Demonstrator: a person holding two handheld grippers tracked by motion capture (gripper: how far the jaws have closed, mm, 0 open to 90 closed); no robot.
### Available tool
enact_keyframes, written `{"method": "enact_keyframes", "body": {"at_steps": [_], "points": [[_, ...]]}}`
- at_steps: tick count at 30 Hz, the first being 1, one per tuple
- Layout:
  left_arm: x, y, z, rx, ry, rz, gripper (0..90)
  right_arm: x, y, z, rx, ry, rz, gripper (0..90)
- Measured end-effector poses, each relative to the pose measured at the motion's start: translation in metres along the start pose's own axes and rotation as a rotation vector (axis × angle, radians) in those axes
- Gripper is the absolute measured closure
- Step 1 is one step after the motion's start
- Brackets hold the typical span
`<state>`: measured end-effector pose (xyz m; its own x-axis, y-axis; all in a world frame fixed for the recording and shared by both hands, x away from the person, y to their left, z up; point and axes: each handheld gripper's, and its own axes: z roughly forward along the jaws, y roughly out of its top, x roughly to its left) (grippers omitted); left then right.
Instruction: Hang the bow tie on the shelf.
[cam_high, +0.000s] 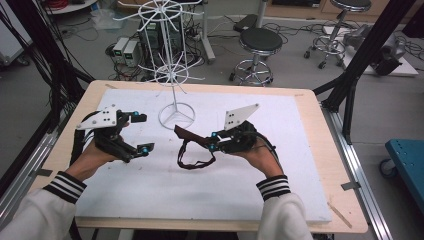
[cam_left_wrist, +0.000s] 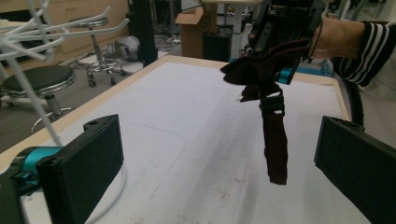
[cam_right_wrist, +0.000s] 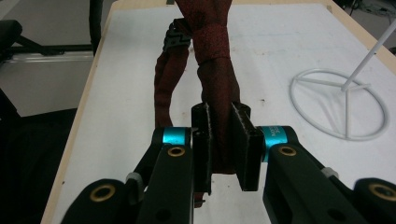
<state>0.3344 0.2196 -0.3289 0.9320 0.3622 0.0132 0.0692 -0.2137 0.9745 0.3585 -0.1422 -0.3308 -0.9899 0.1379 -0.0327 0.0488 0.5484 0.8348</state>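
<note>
The right gripper (cam_right_wrist: 223, 140) pinches a dark red strap (cam_right_wrist: 217, 79) and holds it off the white mat (cam_high: 150, 185), near the white wire rack's (cam_high: 172, 70) ring base; the left gripper (cam_high: 139, 133) waits beside it, spread and empty. The dangling loop could snag the rack's base or slide from the narrow pinch.

Right gripper (cam_right_wrist: 223, 140) jaws clamped on a dark red strap (cam_right_wrist: 219, 88), strap running up and away over the white table mat (cam_right_wrist: 280, 56), white wire stand base (cam_right_wrist: 338, 103) to the right
</note>
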Motion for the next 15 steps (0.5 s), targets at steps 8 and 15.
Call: {"method": "enact_keyframes", "body": {"at_steps": [8,15], "points": [[-0.004,0.015,0.021,0.020,-0.063,0.015,1.7,0.000,0.007,0.003,-0.006,0.010,-0.014,80.0],[-0.008,0.022,0.039,0.035,-0.107,0.006,1.7,0.000,0.013,0.007,-0.014,0.025,-0.029,79.9]]}}
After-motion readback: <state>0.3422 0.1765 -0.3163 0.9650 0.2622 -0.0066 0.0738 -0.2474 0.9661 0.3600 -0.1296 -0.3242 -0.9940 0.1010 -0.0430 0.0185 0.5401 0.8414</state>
